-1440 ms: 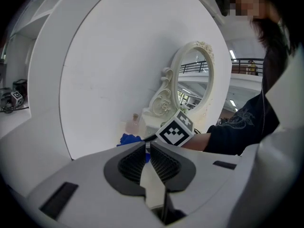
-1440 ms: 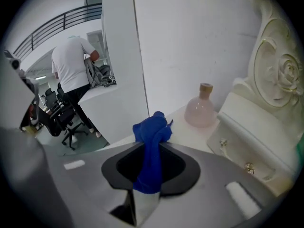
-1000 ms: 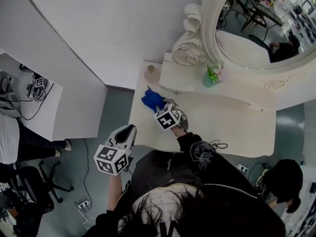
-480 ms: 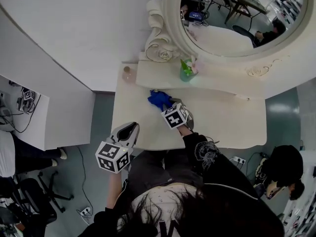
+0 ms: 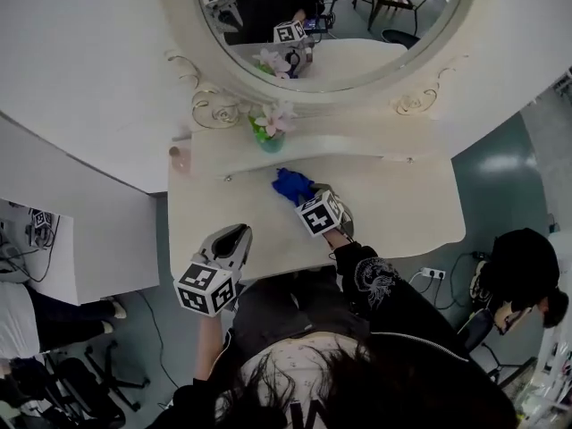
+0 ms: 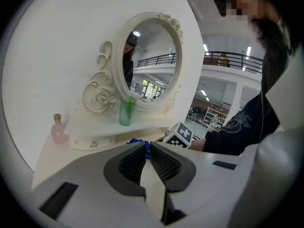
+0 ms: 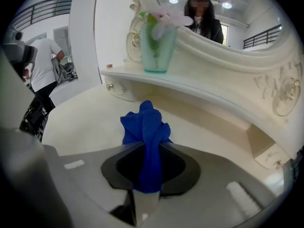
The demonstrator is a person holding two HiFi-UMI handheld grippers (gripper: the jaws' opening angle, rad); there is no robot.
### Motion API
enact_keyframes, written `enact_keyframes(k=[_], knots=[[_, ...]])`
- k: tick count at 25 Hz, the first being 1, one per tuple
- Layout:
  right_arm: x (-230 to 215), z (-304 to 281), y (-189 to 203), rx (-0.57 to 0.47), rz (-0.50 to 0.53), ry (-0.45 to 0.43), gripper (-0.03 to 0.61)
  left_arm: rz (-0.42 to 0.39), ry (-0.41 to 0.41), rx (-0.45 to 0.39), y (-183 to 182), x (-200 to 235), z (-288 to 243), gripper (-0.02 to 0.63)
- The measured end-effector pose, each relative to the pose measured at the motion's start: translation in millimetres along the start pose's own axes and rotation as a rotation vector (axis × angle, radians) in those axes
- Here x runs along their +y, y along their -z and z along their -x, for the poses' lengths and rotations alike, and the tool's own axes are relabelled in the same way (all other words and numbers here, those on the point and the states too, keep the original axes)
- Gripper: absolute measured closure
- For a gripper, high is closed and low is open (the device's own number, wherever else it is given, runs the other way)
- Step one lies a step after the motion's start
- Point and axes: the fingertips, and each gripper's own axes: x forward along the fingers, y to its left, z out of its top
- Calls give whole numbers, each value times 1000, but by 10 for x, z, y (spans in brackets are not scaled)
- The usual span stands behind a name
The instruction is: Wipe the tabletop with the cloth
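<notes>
A blue cloth (image 5: 293,186) rests bunched on the cream tabletop (image 5: 393,208) near its middle, just in front of the raised shelf. My right gripper (image 5: 308,197) is shut on the cloth (image 7: 146,132), which sticks out ahead of the jaws and touches the table (image 7: 80,122). My left gripper (image 5: 231,237) hangs at the table's front left edge, shut with nothing in it; its jaws (image 6: 147,158) point toward the mirror.
A green vase with flowers (image 5: 268,132) and a small pink bottle (image 5: 179,157) stand on the back shelf under the round mirror (image 5: 331,25). A white desk (image 5: 54,257) lies to the left. Another person (image 5: 523,275) sits at the right.
The head view has swung so the dressing table sits more centred and more of the mirror shows. The right gripper and cloth stay near the shelf; the left gripper has barely moved.
</notes>
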Motion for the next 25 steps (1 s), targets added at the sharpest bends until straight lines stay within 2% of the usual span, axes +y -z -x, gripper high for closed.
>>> enact_keyframes(k=[14, 19, 25], knots=[[-2055, 888, 1169, 35, -167, 198, 491, -85, 144, 43, -144, -1302, -1157, 606], [-2719, 1188, 1508, 46, -181, 268, 491, -104, 183, 54, -146, -1687, -1478, 605], [-3373, 1467, 1926, 86, -184, 349, 491, -119, 196, 73, -146, -1913, -1691, 606]])
